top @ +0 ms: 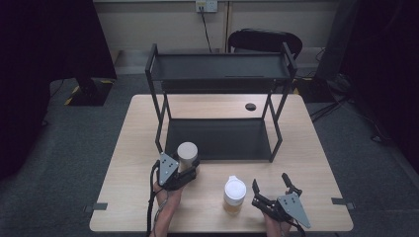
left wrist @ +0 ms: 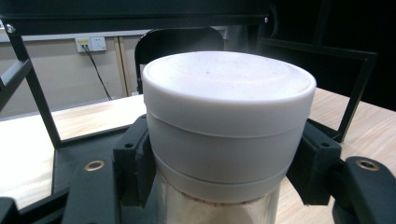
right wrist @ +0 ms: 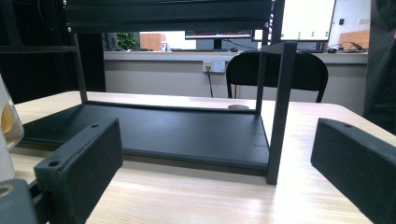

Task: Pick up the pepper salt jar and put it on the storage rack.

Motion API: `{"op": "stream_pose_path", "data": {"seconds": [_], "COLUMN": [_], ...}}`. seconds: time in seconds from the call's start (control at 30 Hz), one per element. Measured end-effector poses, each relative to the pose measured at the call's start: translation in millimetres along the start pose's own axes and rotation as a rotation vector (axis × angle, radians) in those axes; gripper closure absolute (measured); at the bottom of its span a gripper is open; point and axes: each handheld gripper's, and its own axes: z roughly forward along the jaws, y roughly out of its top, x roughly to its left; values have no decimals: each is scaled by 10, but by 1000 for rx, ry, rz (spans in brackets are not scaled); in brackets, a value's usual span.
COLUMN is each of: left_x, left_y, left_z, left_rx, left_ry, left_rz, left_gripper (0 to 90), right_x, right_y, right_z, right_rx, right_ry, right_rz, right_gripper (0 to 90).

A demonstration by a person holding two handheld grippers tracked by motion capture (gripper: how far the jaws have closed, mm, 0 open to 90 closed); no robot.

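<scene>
A jar with a pale round lid stands upright in my left gripper, which is shut on it just in front of the black rack's lower shelf. Both black jaws press the jar's sides below the lid. A second clear jar with a white lid stands on the table near the front edge; its side shows at the left of the right gripper view. My right gripper rests open to the right of that jar, with nothing between its jaws.
A black two-shelf metal rack occupies the middle and back of the wooden table. A black chair stands behind the table. A round cable hole lies near the table's back edge.
</scene>
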Motion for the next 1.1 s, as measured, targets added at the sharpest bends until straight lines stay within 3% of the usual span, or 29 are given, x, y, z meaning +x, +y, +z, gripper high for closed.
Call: {"op": "stream_pose_path", "data": {"seconds": [0.37, 0.57, 1.1], "left_x": [20, 52, 81], "left_y": [67, 179, 500], "left_z": [-49, -104, -173], "left_rx": [-17, -36, -63], "left_ry": [-10, -32, -50], "left_rz": [15, 1, 33], "left_gripper": [349, 349, 349], "right_x": [1, 1, 1], "right_y": [1, 1, 1], "right_z": [1, 0, 0], "right_rx": [0, 0, 0], "right_ry": [-1, -1, -1], "right_rz": [1, 1, 1], "right_gripper": [8, 8, 8]}}
